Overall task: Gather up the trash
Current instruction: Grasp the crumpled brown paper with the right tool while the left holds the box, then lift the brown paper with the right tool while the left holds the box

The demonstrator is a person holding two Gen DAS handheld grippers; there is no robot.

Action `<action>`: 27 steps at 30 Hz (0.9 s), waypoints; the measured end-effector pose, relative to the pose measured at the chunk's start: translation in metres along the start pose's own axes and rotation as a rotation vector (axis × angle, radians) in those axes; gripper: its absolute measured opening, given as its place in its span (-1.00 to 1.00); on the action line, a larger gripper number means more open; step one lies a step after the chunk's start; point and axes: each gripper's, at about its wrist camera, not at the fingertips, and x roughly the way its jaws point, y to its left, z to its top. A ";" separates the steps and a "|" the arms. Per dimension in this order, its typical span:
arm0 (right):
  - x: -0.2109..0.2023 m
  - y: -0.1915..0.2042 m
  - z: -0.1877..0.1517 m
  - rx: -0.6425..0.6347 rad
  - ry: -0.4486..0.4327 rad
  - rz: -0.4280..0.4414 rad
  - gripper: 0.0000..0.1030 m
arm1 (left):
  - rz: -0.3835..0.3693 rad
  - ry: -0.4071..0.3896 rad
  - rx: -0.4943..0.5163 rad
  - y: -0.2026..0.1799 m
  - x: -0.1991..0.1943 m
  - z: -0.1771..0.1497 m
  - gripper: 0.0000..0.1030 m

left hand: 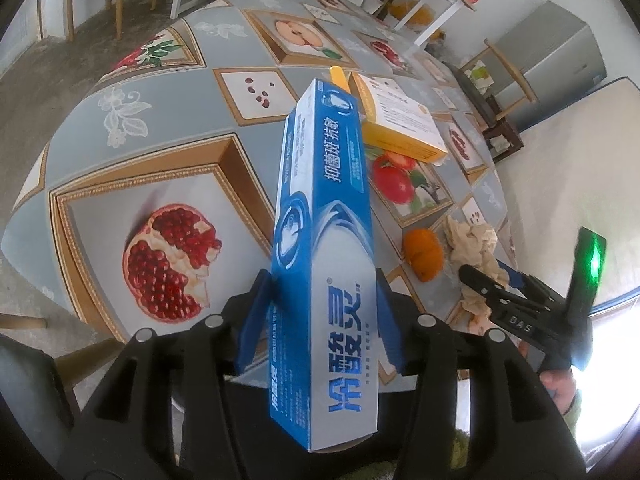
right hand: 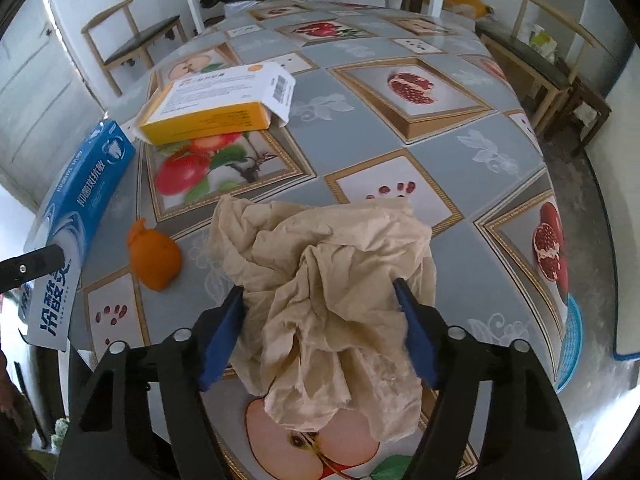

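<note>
Right wrist view, nearest first: my right tongs (right hand: 320,324) straddle the crumpled tissue (right hand: 332,280), the blue pads set at either flank of the wad, which lies on the bench (right hand: 460,152). Whether the pads press yet or only brush it I cannot tell; nothing shows it lifted. To do this step well I judge I should close on the thick middle of the wad, not a loose flap, and squeeze until the paper firms up before raising it, since a soft heap like this can slide out or tear.

Just left of the tissue sits an orange peel (right hand: 154,258), apart from it. Further back lies a yellow box (right hand: 216,104), one end flap open.

Left wrist view: my left tongs (left hand: 320,320) are clamped on the blue box (left hand: 324,216), which is held off the bench with its long end sticking forward. I should keep that grip steady and the box level so it does not swing into the right tongs (left hand: 486,276) working beside it.
</note>
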 end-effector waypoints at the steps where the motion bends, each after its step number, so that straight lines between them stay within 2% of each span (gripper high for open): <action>1: -0.001 -0.001 -0.001 0.004 -0.004 -0.003 0.28 | 0.008 0.002 0.001 -0.001 0.001 0.002 -0.06; 11: -0.001 -0.011 0.000 0.048 -0.021 -0.017 -0.13 | 0.089 0.006 0.018 -0.007 0.010 0.021 -0.06; 19: -0.001 -0.015 0.000 0.058 -0.030 -0.010 -0.22 | 0.145 -0.012 0.026 -0.009 0.014 0.034 -0.07; 24: -0.001 -0.018 0.000 0.065 -0.032 -0.009 -0.31 | 0.145 -0.046 0.041 -0.011 0.011 0.034 -0.22; 27: -0.001 -0.022 0.001 0.082 -0.027 -0.003 -0.47 | 0.146 -0.067 0.044 -0.012 0.007 0.033 -0.31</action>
